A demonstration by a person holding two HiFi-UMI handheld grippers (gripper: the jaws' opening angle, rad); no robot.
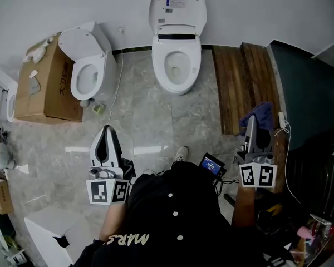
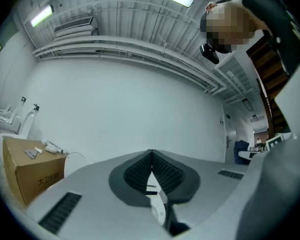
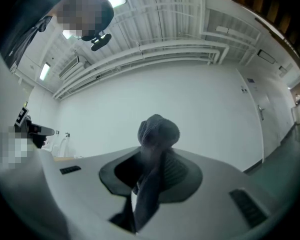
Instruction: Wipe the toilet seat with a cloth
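Blue-grey bunched cloth [image 3: 157,131], soft and finely ribbed, is pinched between the two dark ridged pads of the right tool [image 3: 152,159]. Its upper end rises as a rounded knot above the jaw tips, and its lower end is lost in shadow between the jaws. In the head view this cloth drapes over the front of the right tool and covers its tips, so the grasp can be read only in the right gripper view. The white-shelled left tool [image 2: 151,156] has its jaws closed tip to tip, with nothing between the ridged pads. Each tool carries one marker cube, with two printed faces visible on each. Two white ceramic toilets stand on the grey veined stone floor [image 1: 150,121], both with lids raised. The central toilet's oval seat [image 1: 177,74] lies ahead of the person, well apart from the cloth. The smaller left toilet [image 1: 88,71] stands just beside one brown cardboard box [image 1: 44,85]. A further white fixture [image 1: 1,102] is cut off by the left edge and cannot be identified. Two dark wooden slatted panels [image 1: 247,82] lie by the wall to the right of the central toilet. The person's black buttoned garment [image 1: 178,221] fills the lower centre and hides both hands.
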